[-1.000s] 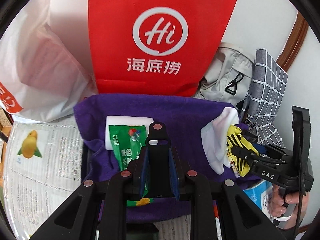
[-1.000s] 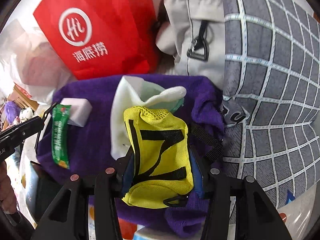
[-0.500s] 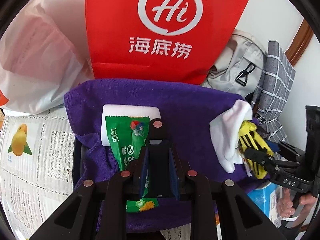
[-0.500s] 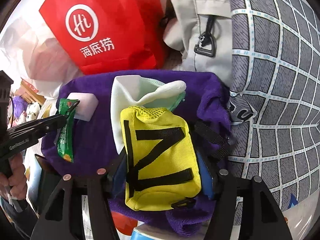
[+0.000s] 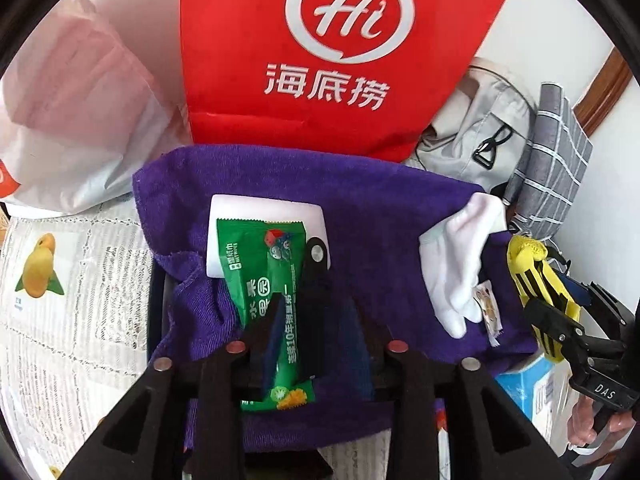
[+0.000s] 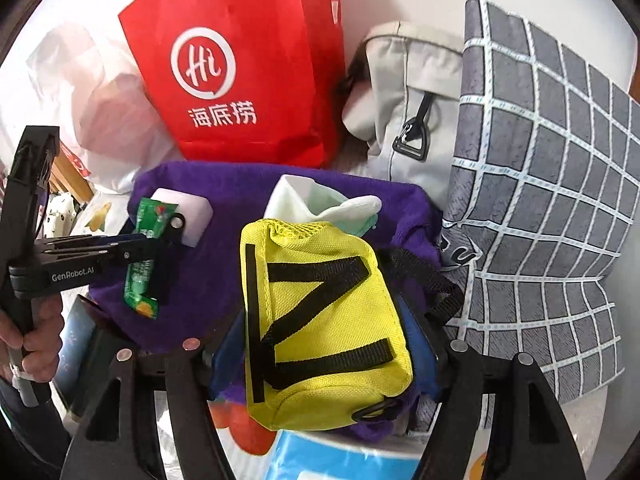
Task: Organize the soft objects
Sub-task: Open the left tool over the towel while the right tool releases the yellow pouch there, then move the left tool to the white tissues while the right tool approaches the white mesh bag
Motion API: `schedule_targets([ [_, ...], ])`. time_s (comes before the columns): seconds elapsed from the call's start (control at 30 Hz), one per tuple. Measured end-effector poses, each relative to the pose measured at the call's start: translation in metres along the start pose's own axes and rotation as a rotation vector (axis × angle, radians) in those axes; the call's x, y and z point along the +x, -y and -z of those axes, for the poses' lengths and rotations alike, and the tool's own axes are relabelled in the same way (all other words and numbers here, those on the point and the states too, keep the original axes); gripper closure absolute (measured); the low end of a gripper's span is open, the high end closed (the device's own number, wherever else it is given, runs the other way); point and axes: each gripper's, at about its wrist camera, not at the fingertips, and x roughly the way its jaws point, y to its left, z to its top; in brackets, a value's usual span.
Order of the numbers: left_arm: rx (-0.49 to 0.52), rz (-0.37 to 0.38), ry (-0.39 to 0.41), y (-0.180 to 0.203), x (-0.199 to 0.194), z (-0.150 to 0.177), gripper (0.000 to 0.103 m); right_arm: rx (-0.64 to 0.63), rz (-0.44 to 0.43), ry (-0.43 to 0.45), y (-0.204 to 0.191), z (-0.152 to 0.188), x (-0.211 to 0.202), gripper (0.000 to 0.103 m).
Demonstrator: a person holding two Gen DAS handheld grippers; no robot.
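Note:
A purple towel [image 5: 360, 208] covers a raised surface. My left gripper [image 5: 312, 280] is shut on a green wet-wipe packet [image 5: 268, 280], held just above a white sponge block [image 5: 264, 212] on the towel. My right gripper [image 6: 320, 320] is shut on a yellow pouch with black straps [image 6: 320, 320], held above the towel's right end [image 6: 224, 264]. A white sock [image 5: 460, 264] lies on the towel beside the pouch [image 5: 536, 280]. The left gripper with the packet [image 6: 144, 256] also shows in the right wrist view.
A red paper bag [image 5: 332, 52] stands behind the towel, with a white plastic bag [image 5: 76, 120] to its left. A grey backpack [image 6: 404, 108] and a grey checked cushion [image 6: 540, 208] are on the right. Newspaper [image 5: 72, 320] covers the surface at left.
Both grippers have moved forward and higher over the towel. The left one has lifted the green packet. The yellow pouch stays gripped in the right one.

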Motion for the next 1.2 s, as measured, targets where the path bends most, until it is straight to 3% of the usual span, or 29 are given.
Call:
schedule_targets([
  [0.37, -0.007, -0.005, 0.05, -0.002, -0.065, 0.045, 0.067, -0.002, -0.03, 0.055, -0.024, 0.044, -0.056, 0.032],
  [0.47, -0.003, -0.022, 0.079, -0.006, -0.087, 0.064, 0.058, 0.0, -0.054, 0.063, -0.038, 0.065, -0.069, 0.033],
  [0.57, 0.005, -0.035, 0.098, -0.008, -0.106, 0.086, 0.058, 0.02, -0.057, 0.06, -0.051, 0.085, -0.079, 0.039],
  [0.67, 0.001, -0.029, 0.111, -0.013, -0.121, 0.106, 0.058, 0.002, -0.078, 0.023, -0.067, 0.106, -0.086, 0.049],
  [0.87, -0.008, 0.0, 0.11, -0.019, -0.14, 0.15, 0.058, -0.011, -0.142, -0.046, -0.094, 0.143, -0.092, 0.048],
  [1.07, -0.013, 0.027, 0.089, -0.024, -0.143, 0.185, 0.058, -0.026, -0.156, -0.138, -0.11, 0.182, -0.081, 0.046],
  [1.2, -0.036, 0.047, 0.061, -0.028, -0.139, 0.201, 0.057, -0.041, -0.121, -0.17, -0.115, 0.197, -0.069, 0.044],
])
